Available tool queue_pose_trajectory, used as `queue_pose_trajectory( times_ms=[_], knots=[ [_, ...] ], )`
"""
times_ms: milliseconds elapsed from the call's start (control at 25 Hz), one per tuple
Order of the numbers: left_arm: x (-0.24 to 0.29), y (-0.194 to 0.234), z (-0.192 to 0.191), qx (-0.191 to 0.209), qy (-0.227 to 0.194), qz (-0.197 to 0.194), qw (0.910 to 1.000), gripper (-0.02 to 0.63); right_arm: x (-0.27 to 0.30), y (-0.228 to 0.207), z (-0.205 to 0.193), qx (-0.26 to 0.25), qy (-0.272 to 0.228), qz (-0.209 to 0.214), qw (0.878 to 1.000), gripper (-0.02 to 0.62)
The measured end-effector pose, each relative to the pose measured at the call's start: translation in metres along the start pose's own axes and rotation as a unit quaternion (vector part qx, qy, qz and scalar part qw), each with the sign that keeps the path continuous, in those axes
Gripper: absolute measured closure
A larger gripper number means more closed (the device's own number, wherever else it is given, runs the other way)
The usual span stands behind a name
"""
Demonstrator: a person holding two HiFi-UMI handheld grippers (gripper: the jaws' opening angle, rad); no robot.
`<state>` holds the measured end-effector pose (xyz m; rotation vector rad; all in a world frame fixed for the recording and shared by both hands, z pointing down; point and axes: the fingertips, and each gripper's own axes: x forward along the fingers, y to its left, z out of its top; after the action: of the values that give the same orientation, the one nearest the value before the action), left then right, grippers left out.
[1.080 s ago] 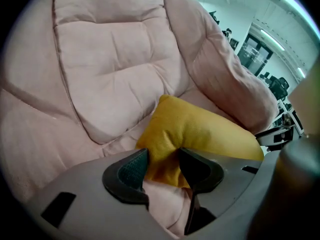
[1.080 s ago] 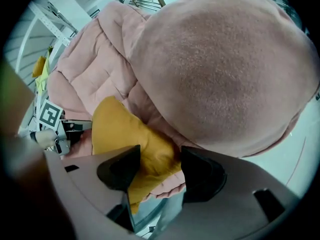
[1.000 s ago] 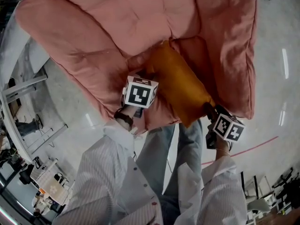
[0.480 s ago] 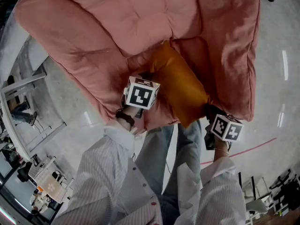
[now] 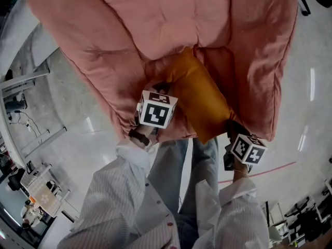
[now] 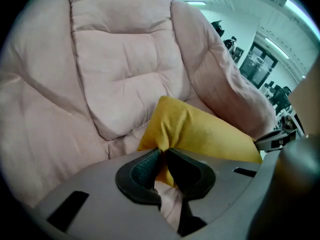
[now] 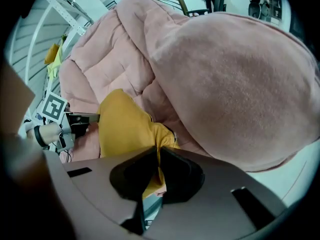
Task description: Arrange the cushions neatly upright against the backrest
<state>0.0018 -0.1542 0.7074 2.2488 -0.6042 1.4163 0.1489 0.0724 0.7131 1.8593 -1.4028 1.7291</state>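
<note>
While the yellow cushion [image 5: 199, 95] lies flat on the seat of the pink armchair [image 5: 104, 51] at mid-frame, the fingers of the left gripper [image 6: 163, 151] clench one corner and those of the right gripper [image 7: 156, 151] are closing on the opposite corner, so the grasp looks nearly set and the next move calls for tipping it upright against the backrest [image 5: 171, 14].

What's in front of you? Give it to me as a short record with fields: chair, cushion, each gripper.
chair: pink armchair, thickly padded
cushion: one yellow cushion, lying along the seat, not yet upright against the backrest
left gripper: fingers pinched on one corner of the yellow cushion
right gripper: fingers closing, already pressing on another corner of the yellow cushion
</note>
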Motion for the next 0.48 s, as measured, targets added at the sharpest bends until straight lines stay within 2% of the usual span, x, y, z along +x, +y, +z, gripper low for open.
queue_pose_trajectory(
  times_ms=[80,280,480],
  knots=[
    [-0.009,0.004,0.006,-0.016,-0.015,0.011,0.9997,0.545,-0.005,0.003,0.014,-0.018,-0.006,0.002,1.0,0.569],
    [-0.031,0.021,0.029,-0.073,-0.046,0.033,0.9957,0.545,-0.014,0.019,0.079,-0.074,-0.022,0.004,0.997,0.569],
    [-0.051,0.039,0.049,-0.141,-0.078,0.057,0.9853,0.545,-0.014,0.038,0.146,-0.142,-0.025,0.012,0.99,0.569]
  ],
)
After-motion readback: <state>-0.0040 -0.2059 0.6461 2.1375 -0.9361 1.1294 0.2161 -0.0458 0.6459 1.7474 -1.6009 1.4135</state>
